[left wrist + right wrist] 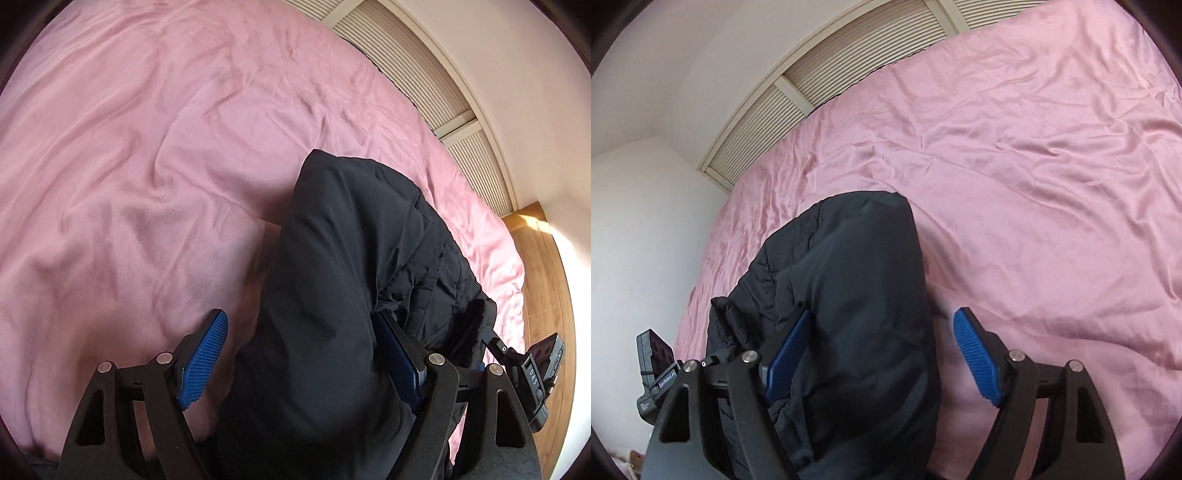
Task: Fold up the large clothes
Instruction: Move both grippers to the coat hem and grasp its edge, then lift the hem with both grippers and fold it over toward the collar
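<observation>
While a pink bedsheet (147, 166) covers the bed, a slatted headboard (820, 70) lines the far edge. The dark padded jacket (332, 277), bunched near both grippers, hides its lower part. Left gripper (303, 365) and right gripper (882, 362) tilt downward, jaws wide, one pad touching fabric, not clamped.
</observation>
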Tool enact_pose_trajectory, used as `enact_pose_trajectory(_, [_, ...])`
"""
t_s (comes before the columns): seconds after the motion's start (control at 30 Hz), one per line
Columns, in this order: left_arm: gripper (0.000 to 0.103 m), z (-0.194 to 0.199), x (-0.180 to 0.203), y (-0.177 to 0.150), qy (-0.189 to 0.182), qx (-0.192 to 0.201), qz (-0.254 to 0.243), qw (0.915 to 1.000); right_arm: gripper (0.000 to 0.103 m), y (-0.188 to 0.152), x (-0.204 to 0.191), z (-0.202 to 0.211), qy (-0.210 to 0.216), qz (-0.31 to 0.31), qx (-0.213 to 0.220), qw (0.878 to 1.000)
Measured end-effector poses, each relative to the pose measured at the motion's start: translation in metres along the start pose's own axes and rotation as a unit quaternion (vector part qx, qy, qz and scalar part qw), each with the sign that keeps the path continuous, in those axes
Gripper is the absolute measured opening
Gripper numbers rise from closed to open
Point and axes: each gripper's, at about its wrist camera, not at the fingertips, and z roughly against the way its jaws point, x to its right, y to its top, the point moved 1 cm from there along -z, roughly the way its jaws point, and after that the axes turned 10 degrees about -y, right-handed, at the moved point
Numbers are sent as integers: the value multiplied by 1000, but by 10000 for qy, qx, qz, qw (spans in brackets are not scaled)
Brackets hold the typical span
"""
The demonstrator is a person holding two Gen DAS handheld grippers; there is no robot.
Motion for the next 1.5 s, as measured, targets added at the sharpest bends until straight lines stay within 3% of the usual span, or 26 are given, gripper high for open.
enact_pose_trajectory(0.07, [60,-3,2,-2,29,-62,9,10000,78,2,-3,-8,40,-134,-69,9999])
enact_pose_trajectory(0.1, [47,-4,5,-2,77,-108,-49,9999,66,3,-7,-10,-9,-65,-94,9999])
enact_pose_trajectory(0.13, [34,-4,9,-3,120,-154,-133,9997,48,4,-14,-11,-63,84,-131,9999])
enact_pose_trajectory(0.2, [15,-2,18,-6,161,-227,-336,9990,26,3,-27,-9,-190,399,-148,9989])
enact_pose_trajectory(0.23, [13,0,22,-7,183,-216,-433,9987,20,3,-34,-7,-192,539,-180,9982])
enact_pose_trajectory(0.33, [10,13,33,-13,41,-173,-581,9982,15,1,-49,8,-280,916,-131,9953])
enact_pose_trajectory(0.57, [10,70,59,-42,-451,-82,-775,9959,14,-23,-70,89,50,1681,155,9856])
enact_pose_trajectory(0.9, [11,164,67,-120,-996,6,-805,9918,14,-86,-36,212,621,1601,434,9842])
enact_pose_trajectory(1.07, [12,193,52,-161,-812,-85,-902,9926,15,-125,-6,238,744,1423,390,9863])
enact_pose_trajectory(1.27, [12,205,14,-203,-435,-255,-730,9961,15,-178,33,240,701,1162,180,9906])
enact_pose_trajectory(1.5, [12,220,-19,-239,63,-358,-658,9972,18,-235,58,233,319,1264,-219,9912])
